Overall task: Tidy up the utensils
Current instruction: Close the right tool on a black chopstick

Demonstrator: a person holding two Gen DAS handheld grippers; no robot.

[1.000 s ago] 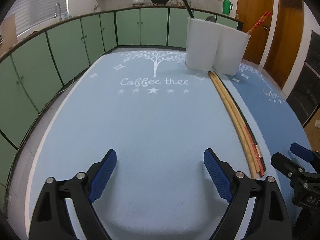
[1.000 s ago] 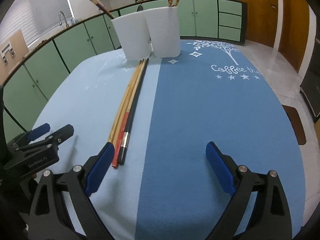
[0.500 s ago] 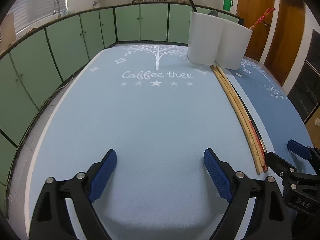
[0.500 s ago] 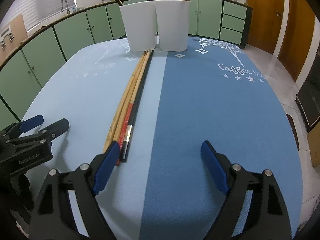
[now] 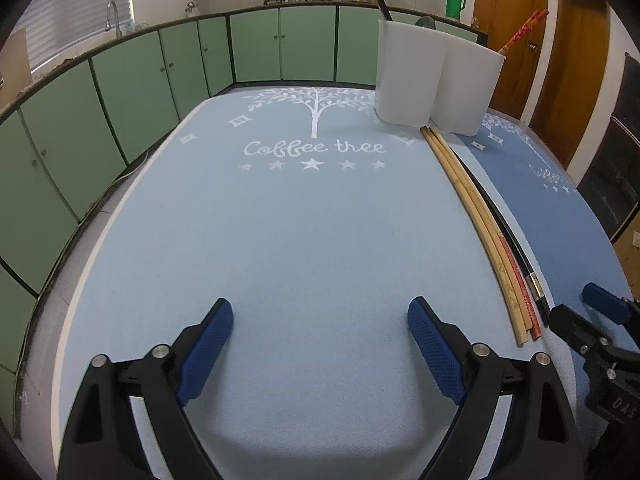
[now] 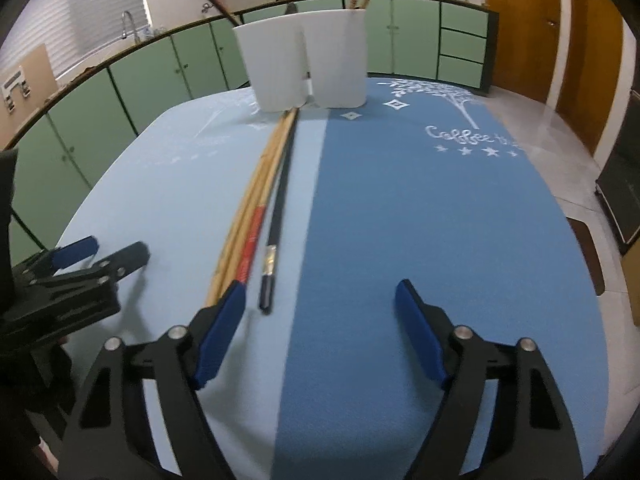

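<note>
A row of long chopsticks lies on the table: two bamboo ones (image 6: 256, 192), a red-ended one (image 6: 252, 240) and a black one (image 6: 280, 200), also in the left wrist view (image 5: 472, 204). They point at two white holders (image 6: 304, 68), (image 5: 432, 80) with chopsticks standing in them. My right gripper (image 6: 320, 300) is open, low over the table, its left pad over the near ends of the bamboo pair. My left gripper (image 5: 320, 320) is open and empty, left of the chopsticks.
The table carries a light blue mat (image 5: 280, 220) and a darker blue mat (image 6: 440, 220). Green kitchen cabinets (image 5: 140, 80) run behind. Wooden doors (image 5: 560, 60) stand at the right.
My right gripper has moved forward and left toward the near ends of the chopsticks. My left gripper has shifted slightly forward. Both stay open.
</note>
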